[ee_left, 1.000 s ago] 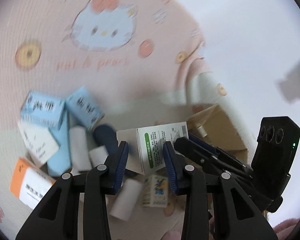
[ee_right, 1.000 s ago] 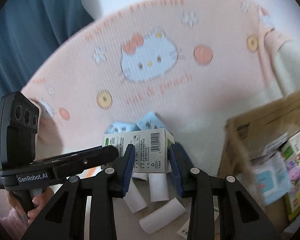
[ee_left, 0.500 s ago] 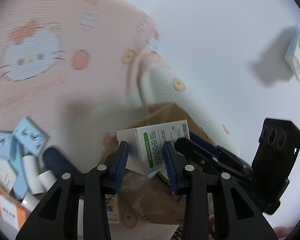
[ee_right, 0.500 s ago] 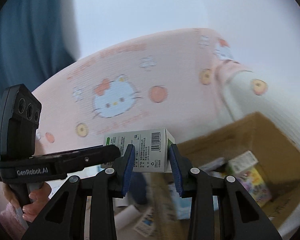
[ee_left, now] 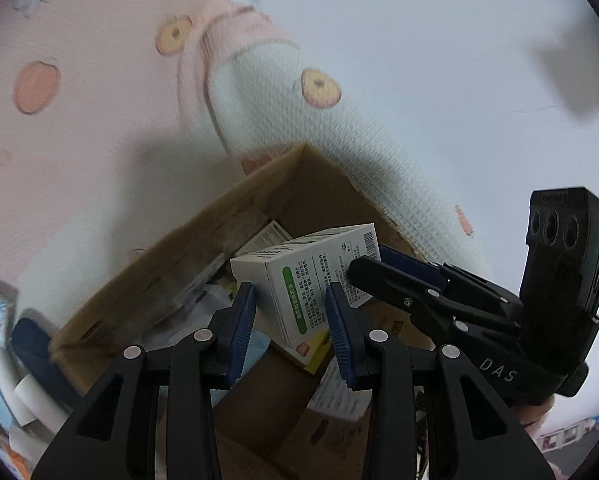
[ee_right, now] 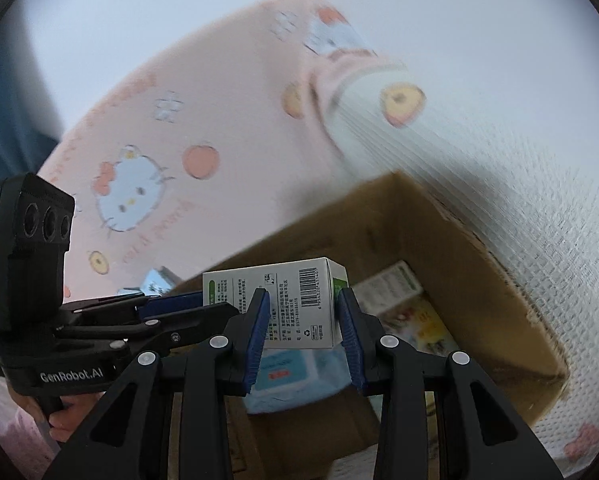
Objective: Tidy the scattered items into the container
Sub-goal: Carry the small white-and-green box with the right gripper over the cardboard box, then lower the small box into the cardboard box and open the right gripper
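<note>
Item, held: one white medicine carton (ee_left: 319, 280) with a green band and a barcode. We find it clamped at both ends. The left claw (ee_left: 291, 312) grips its nearer end between two blue pads; the right claw (ee_right: 303, 320) grips the barcode end in the same way. Both claws are closed on the carton, their pads pressing its side faces. In the left wrist view the right claw reaches in from the right, and in the right wrist view the left claw reaches in from the left. The carton juts forward past the fingertips of each claw and hangs in the air above the container.

Item, container: one open cardboard box (ee_left: 203, 248), directly below and ahead of both claws, resting on a white and pink patterned mat (ee_right: 539, 200).

Contents, as far as we can tell through the blur:
- a pale blue pack with a red label (ee_right: 295, 376), just beneath the right claw
- a colourful printed carton (ee_right: 419, 320), to the right of the right claw
- a yellow box (ee_left: 315, 352), just below the held carton
- further white printed cartons, too blurred to read

Outside the container, left of the left claw: white paper rolls (ee_left: 23, 396) and a dark blue object (ee_left: 31, 340), lying beside the box wall.
</note>
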Demonstrator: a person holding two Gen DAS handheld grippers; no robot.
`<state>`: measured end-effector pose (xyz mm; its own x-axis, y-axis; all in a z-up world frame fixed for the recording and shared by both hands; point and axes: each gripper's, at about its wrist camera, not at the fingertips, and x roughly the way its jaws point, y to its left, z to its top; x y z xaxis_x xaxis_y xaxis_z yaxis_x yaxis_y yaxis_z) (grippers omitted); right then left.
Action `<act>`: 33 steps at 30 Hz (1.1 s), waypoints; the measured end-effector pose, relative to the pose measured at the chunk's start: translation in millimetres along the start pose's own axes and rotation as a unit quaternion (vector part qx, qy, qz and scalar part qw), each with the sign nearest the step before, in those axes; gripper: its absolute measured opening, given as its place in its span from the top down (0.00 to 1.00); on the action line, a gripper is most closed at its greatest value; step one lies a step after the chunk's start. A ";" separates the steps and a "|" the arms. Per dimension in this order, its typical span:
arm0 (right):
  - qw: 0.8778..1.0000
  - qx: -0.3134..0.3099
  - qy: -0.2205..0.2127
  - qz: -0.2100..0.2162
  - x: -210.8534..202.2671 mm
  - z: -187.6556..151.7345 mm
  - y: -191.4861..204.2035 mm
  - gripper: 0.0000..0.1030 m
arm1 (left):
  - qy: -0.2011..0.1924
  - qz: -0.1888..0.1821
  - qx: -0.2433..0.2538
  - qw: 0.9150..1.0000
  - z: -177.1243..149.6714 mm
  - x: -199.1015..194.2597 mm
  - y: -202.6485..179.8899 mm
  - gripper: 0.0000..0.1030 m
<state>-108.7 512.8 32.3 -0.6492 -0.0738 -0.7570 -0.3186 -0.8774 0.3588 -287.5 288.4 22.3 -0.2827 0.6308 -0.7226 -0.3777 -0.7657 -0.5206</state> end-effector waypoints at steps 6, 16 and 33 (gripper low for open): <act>0.997 0.003 0.076 -0.029 38.7 16.2 -23.6 0.68 | 0.078 0.006 -0.038 0.996 20.5 55.1 10.2 0.61; 0.986 0.003 0.150 -0.071 88.7 38.0 -41.8 0.69 | 0.108 0.008 -0.100 0.989 33.3 106.9 39.0 0.69; 0.982 -0.028 0.135 -0.127 68.0 18.6 -17.9 0.70 | 0.095 0.033 -0.116 0.988 25.6 112.1 53.2 0.71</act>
<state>-159.9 532.3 -15.5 -0.3441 0.0348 -0.9383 -0.4042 -0.9075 0.1146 -361.8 321.6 -74.7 -0.1221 0.5597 -0.8196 -0.1463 -0.8270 -0.5429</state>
